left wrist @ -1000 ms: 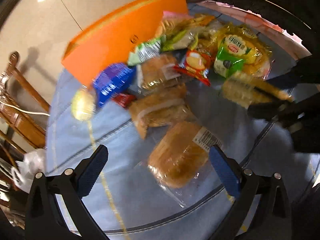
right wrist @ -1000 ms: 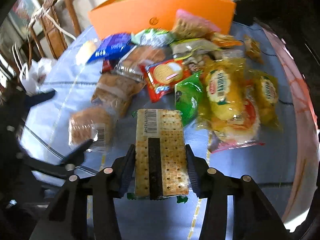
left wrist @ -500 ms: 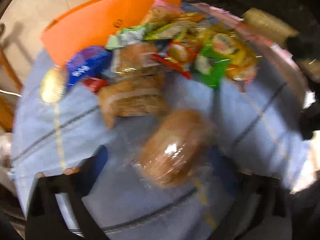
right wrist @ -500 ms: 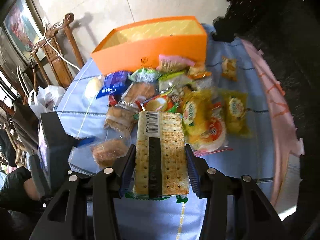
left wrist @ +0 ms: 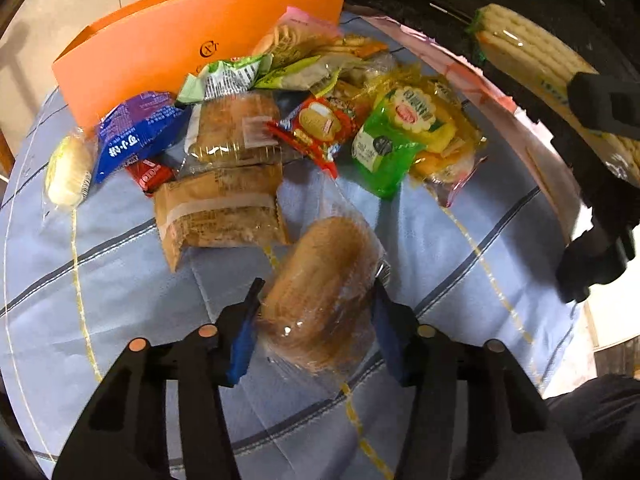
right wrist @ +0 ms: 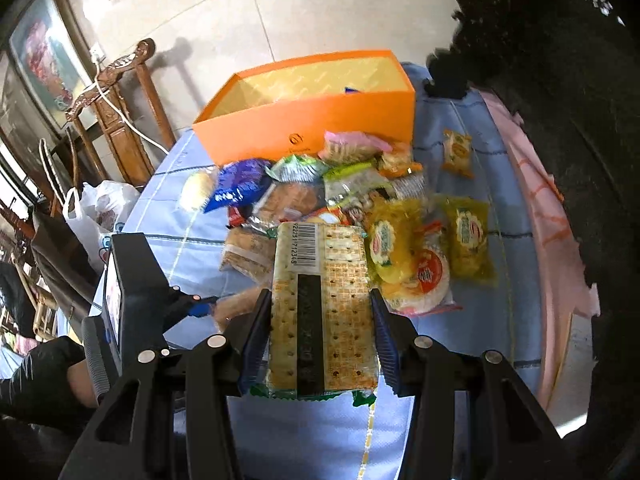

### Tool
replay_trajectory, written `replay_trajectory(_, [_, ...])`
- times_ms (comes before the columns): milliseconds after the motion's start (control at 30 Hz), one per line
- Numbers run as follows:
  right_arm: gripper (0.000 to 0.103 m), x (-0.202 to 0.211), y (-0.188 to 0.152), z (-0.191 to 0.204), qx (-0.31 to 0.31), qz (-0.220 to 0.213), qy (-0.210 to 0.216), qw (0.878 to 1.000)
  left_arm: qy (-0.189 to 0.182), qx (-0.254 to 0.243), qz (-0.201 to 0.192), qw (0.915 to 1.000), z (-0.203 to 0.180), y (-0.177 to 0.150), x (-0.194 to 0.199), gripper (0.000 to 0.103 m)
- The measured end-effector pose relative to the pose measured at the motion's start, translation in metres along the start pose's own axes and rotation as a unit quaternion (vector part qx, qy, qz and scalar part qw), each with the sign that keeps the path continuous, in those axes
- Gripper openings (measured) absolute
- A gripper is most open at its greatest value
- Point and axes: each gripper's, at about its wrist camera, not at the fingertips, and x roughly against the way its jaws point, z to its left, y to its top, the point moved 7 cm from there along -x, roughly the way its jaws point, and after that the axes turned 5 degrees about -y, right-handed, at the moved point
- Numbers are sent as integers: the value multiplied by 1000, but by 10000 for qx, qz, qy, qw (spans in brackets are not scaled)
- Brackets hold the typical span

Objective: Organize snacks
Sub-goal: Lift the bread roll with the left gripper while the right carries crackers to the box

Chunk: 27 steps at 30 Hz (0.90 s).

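Observation:
My left gripper (left wrist: 318, 300) is shut on a wrapped bread roll (left wrist: 320, 292) low over the blue tablecloth (left wrist: 120, 272). My right gripper (right wrist: 320, 308) is shut on a cracker packet (right wrist: 320, 312) and holds it high above the table; the packet also shows in the left wrist view (left wrist: 536, 64). A pile of snacks (right wrist: 340, 200) lies in front of an open orange box (right wrist: 312, 120), which also shows in the left wrist view (left wrist: 172, 44). The left gripper shows at the lower left of the right wrist view (right wrist: 200, 308).
A wrapped sandwich bread (left wrist: 216, 208), a blue packet (left wrist: 136, 136) and a green packet (left wrist: 380, 152) lie near the roll. A small yellow packet (right wrist: 456, 152) lies apart at the right. A wooden chair (right wrist: 120, 108) and white bags (right wrist: 96, 212) stand left of the table.
My left gripper has closed around the bread roll. My right gripper has risen with the cracker packet, so the box's inside shows.

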Motion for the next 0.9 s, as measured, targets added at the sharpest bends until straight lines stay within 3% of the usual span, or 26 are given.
replay_trajectory(167, [48, 11, 15, 8, 112, -164, -9, 9998, -192, 161, -181, 9995, 1, 20, 23, 47])
replay_trajectory(267, [48, 14, 33, 9, 15, -304, -2, 9995, -88, 301, -266, 9992, 9, 39, 42, 47])
replay_trajectory(367, [48, 17, 58, 12, 15, -437, -12, 9990, 400, 426, -456, 9972, 26, 62, 67, 47])
replay_trajectory(433, [48, 20, 77, 12, -3, -562, -25, 9984, 1115, 776, -569, 9891, 49, 82, 88, 47])
replay_trajectory(533, [48, 22, 118, 9, -91, -779, 23, 9969, 1607, 1235, -906, 9750, 78, 116, 117, 47])
replay_trajectory(667, [48, 14, 185, 9, -35, -1037, 21, 9946, 1861, 1246, -1201, 9672, 101, 163, 141, 47])
replay_trajectory(900, [48, -46, 278, 1, -56, -766, -15, 9970, 2095, 1261, -1127, 9631, 153, 249, 124, 47])
